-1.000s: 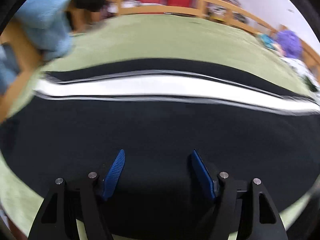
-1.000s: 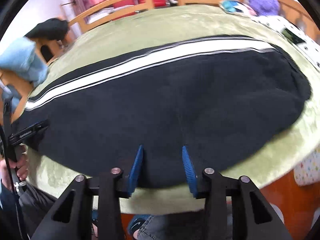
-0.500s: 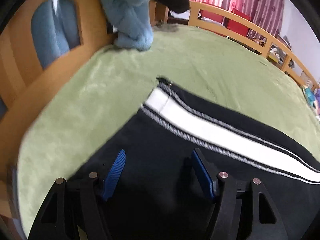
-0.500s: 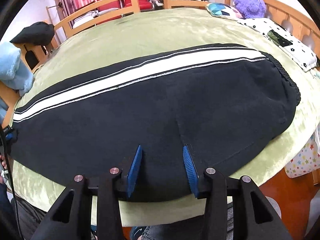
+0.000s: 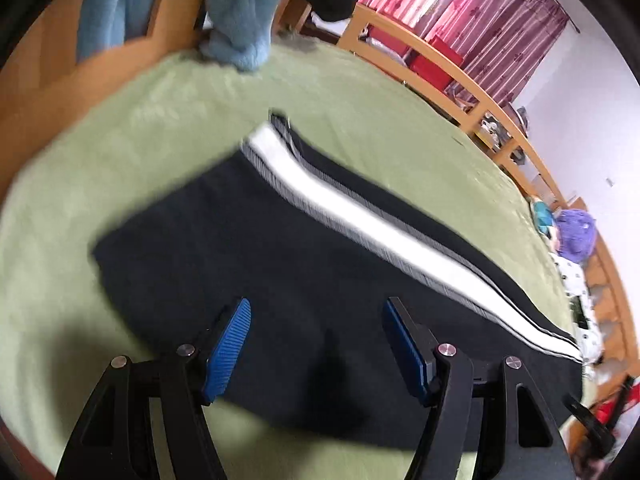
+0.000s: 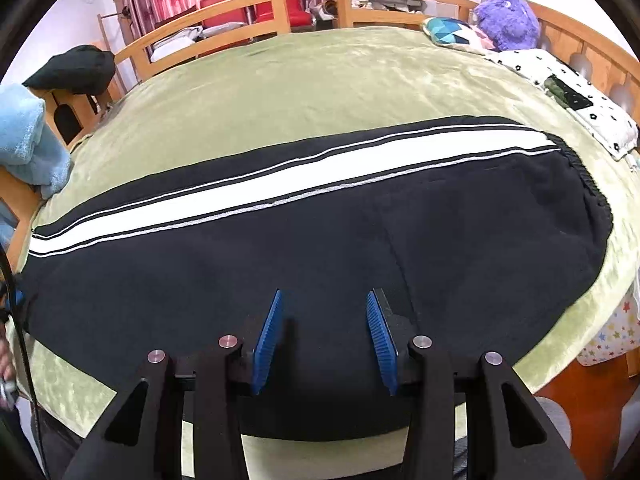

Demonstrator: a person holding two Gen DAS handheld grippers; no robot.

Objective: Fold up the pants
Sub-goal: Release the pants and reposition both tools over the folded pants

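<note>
The pants (image 6: 320, 264) are lying flat on the bed (image 6: 320, 88), folded lengthwise. Both grippers, left (image 5: 316, 344) and right (image 6: 324, 336), are hovering with jaws released; next, grasping the leg end.

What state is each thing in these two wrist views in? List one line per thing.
Pants: spread flat on the bed, white stripe up, not yet folded.
Left hand-held gripper: open, empty, above the cuff end.
Right hand-held gripper: open, empty, over the near edge.
Green blanket: laid smooth.
Blue towel: draped over the bed frame.
</note>
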